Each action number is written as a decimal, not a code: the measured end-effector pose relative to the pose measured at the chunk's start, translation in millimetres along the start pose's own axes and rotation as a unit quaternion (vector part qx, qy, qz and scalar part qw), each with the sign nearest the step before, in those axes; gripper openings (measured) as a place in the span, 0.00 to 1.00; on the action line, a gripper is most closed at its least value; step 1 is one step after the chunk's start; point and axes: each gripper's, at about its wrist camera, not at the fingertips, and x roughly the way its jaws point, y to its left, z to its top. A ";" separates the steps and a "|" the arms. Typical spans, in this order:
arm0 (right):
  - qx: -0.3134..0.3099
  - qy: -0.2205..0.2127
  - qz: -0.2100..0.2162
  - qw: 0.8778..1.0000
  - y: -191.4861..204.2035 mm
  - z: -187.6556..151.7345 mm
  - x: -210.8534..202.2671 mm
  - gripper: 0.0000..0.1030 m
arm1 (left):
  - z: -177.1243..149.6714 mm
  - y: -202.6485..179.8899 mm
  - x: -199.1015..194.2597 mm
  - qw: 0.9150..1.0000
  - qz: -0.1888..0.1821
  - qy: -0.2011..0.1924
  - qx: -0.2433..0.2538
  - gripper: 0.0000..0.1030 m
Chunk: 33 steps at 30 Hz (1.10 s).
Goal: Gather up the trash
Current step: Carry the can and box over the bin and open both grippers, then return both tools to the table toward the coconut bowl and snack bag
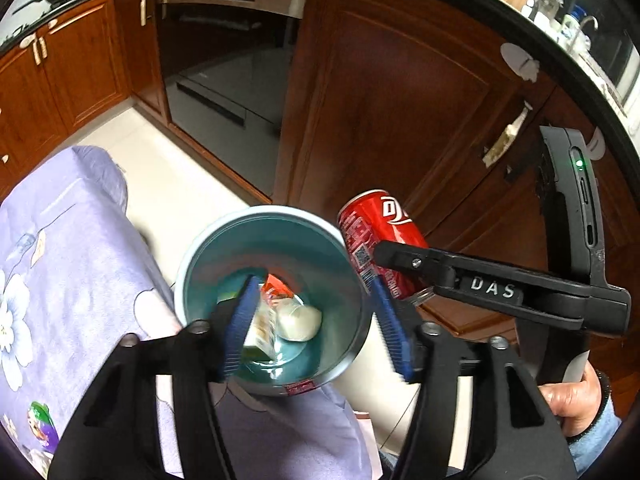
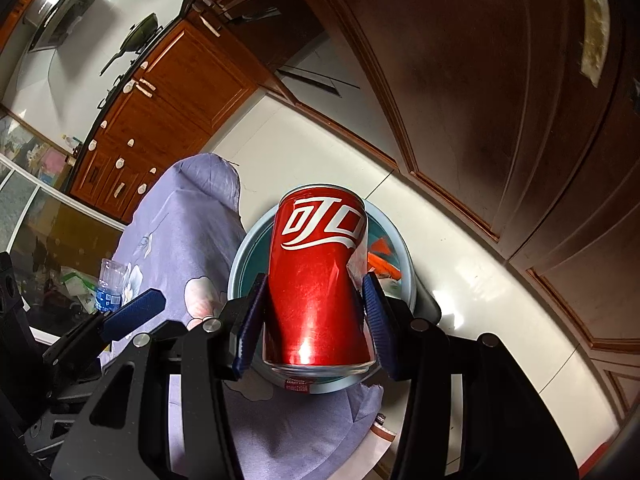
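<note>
A kitchen is shown; reddish-brown wooden cabinets (image 1: pixel 72 64) are ranged along a pale tiled floor (image 2: pixel 460 276); a built-in oven (image 1: pixel 228 52) is set between them; a pan (image 2: pixel 138 36) is seen on the dark countertop; a glazed partition (image 2: pixel 24 200) is lit by daylight.

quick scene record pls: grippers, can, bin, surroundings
left gripper: open, holding nothing, over the bin
right gripper: shut on can
can: red, held above the bin's rim, not yet dropped
bin: teal inside, beside the table; holds a carton, a white lump, a red wrapper
table: purple floral cloth
bottle: on the table, far side
</note>
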 end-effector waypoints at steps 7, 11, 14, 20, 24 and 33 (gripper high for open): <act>-0.006 0.021 -0.002 1.000 5.8 -1.0 16.6 0.45 | -12.3 26.3 -1.2 0.999 0.029 0.002 -0.038 0.91; -0.013 0.030 -0.002 0.999 13.1 0.4 24.8 0.62 | -16.4 37.4 -4.2 0.998 0.034 0.003 -0.057 0.94; -0.018 0.026 -0.005 0.999 19.3 0.7 25.3 0.68 | -16.3 43.6 -3.6 0.997 0.036 0.007 -0.065 0.95; -0.018 0.035 -0.012 0.999 22.7 -2.2 30.3 0.76 | -23.9 47.9 -8.5 0.997 0.037 0.010 -0.073 0.95; -0.012 0.048 -0.017 0.999 23.9 -5.8 35.5 0.78 | -28.6 51.0 -11.2 0.996 0.038 0.011 -0.082 0.95; -0.032 0.054 -0.028 0.998 44.2 -15.7 29.1 0.85 | -42.4 58.5 -28.8 0.994 0.042 0.004 -0.098 0.96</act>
